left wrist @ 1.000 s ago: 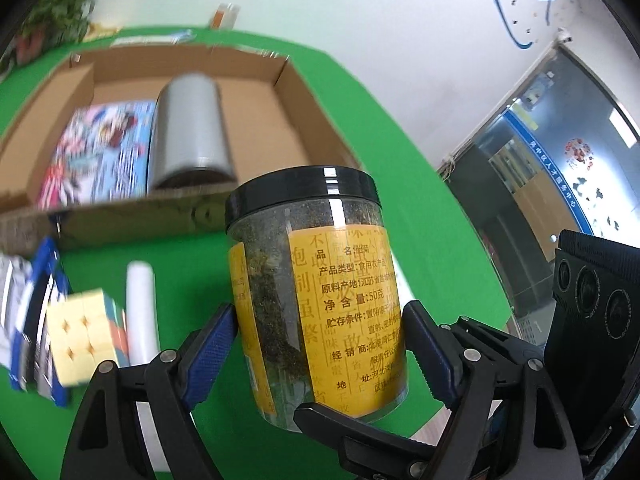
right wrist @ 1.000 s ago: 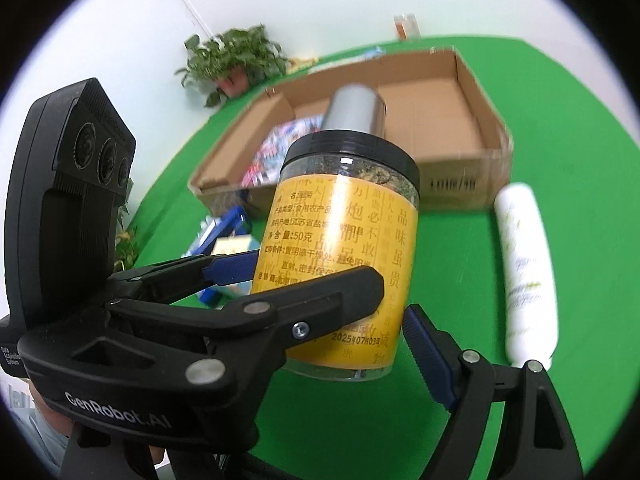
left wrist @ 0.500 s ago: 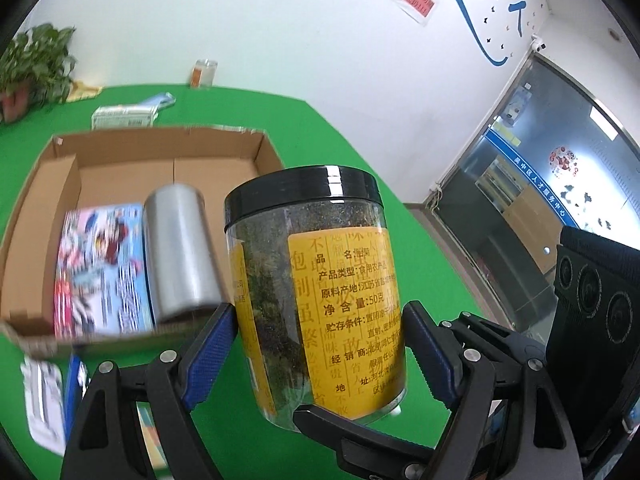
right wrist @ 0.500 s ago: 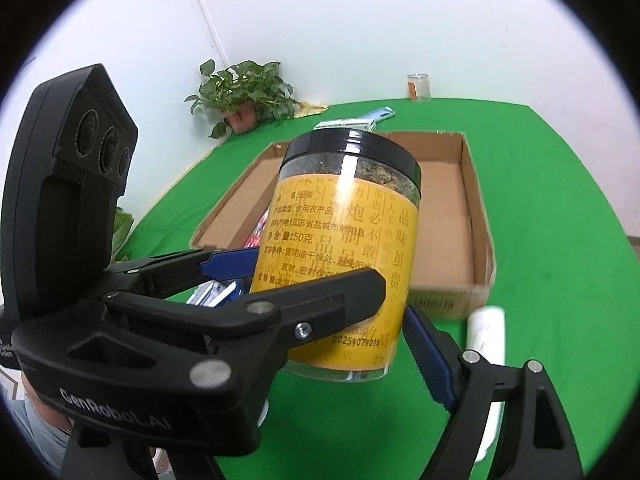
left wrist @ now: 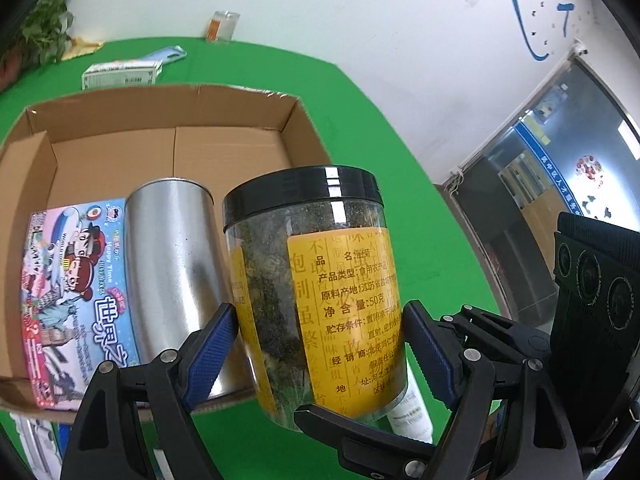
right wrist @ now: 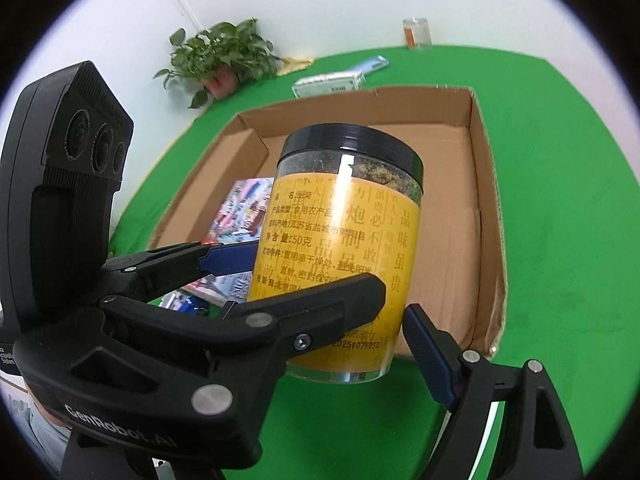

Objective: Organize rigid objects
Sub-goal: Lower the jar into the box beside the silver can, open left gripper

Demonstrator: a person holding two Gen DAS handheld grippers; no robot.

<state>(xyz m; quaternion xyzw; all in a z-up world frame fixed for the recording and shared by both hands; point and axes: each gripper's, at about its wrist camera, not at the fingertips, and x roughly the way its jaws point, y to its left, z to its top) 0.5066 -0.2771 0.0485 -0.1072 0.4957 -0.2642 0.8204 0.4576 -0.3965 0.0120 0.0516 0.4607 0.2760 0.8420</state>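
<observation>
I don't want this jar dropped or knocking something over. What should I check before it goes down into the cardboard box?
1. Both grippers hold the jar: ok; left gripper and right gripper both clamp its sides.
2. Lid on: ok; whether it is tight, cannot tell.
3. Jar upright: ok, only slightly tilted.
4. Free floor in the cardboard box: ok, bare cardboard on its right side.
5. Clearance from the metal can: cannot tell; it lies close beside the jar in the left view.
6. Jar bottom above the box's near wall: cannot tell.
</observation>
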